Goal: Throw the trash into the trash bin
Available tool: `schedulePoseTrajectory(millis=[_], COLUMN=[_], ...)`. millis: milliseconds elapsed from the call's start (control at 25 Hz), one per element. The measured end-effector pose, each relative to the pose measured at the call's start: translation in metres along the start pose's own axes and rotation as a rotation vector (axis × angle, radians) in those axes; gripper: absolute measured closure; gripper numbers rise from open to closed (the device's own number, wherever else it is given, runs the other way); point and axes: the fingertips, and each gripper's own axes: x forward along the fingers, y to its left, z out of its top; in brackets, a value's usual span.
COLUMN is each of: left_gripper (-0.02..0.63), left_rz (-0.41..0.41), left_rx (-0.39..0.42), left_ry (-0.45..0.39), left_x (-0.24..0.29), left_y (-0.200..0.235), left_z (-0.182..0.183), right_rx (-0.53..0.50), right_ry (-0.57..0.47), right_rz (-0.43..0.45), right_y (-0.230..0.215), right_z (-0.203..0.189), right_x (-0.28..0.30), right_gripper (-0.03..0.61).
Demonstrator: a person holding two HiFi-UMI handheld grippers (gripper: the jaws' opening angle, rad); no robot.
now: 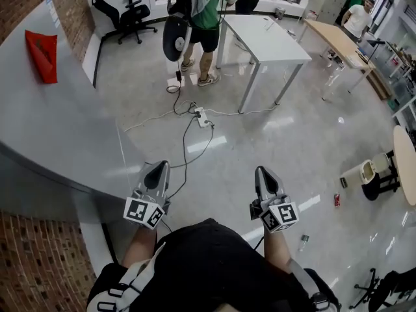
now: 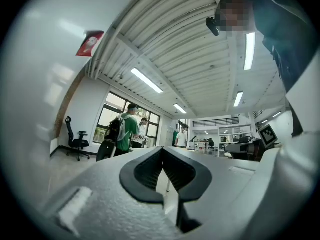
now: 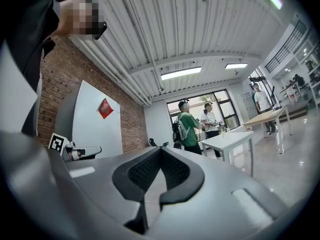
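In the head view both grippers are held out level over the shiny floor, empty. My left gripper has its jaws closed tip to tip with nothing between them. So does my right gripper. Trash lies on the floor to the right: a red can, a small clear bottle and a dark scrap. A small pale bin stands beyond them, beside a black stool. Both grippers are well apart from all of these.
A curved grey wall with a red hanging runs along the left. Cables and a power strip lie ahead on the floor. A person in a green shirt stands by a white table. A wooden table stands far right.
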Motion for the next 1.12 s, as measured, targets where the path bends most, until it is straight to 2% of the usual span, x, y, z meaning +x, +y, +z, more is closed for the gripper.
schedulePoseTrajectory(millis=[240,560,760,920,1120], left_gripper=[0.613,0.612,0.612,0.613,0.613], left_rz=[-0.165,-0.319,-0.405,-0.480,-0.613], left_rx=[-0.004,-0.032,-0.066,-0.076,-0.080], left_ry=[0.018,0.045,0.083,0.115,0.130], left_x=[0.035,0.067,0.071,0.077,0.086], left_y=[-0.023,-0.067,-0.086,-0.105,-0.145], left_z=[-0.006,-0.019,-0.039,-0.052,-0.060], right_rx=[0.017,0.013,0.023,-0.009,-0.012], right_ry=[-0.035,-0.053,-0.074,-0.067,-0.082], right_rz=[-0.172,-0.360,-0.401,-0.500,-0.606], right_y=[-0.021,-0.047,-0.033,-0.033,-0.026], right_z=[0.002,0.005,0.001,-0.005,-0.008], right_x=[-0.042,-0.110,-0.134,-0.161,-0.202], right_gripper=[0.574,0.574,0.574,0.574,0.574])
